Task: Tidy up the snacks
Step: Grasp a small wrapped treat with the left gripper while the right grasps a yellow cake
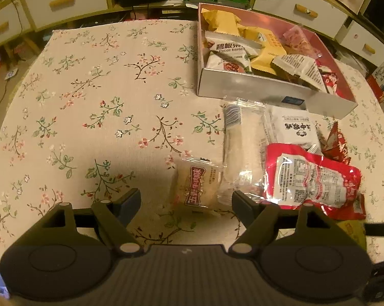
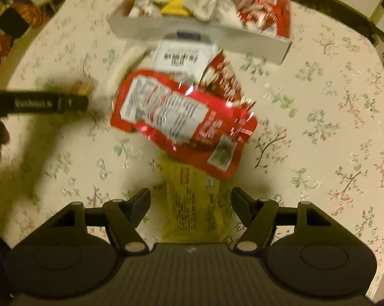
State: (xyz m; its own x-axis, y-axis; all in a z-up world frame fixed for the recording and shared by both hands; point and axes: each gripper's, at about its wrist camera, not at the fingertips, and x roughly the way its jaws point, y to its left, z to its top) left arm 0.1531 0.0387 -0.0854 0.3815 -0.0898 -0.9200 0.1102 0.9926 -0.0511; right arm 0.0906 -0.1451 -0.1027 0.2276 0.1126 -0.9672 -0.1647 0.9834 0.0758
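A grey cardboard box (image 1: 255, 89) holding several snack packets stands at the far right of the floral table; it also shows in the right wrist view (image 2: 151, 29). In front of it lie loose packets: a small clear pastry packet (image 1: 198, 186), a long clear packet (image 1: 243, 148), a white packet (image 1: 296, 127) and a red pouch (image 1: 311, 178) (image 2: 181, 119). My left gripper (image 1: 187, 200) is open, just in front of the pastry packet. My right gripper (image 2: 190, 202) is open, its jaws either side of a yellow packet (image 2: 192, 204) lying partly under the red pouch.
The floral tablecloth (image 1: 102, 102) covers the table. White drawer units (image 1: 64, 0) stand behind the table's far edge. The left gripper's finger (image 2: 46, 103) shows at the left of the right wrist view. A second red packet (image 2: 222, 76) lies by the box.
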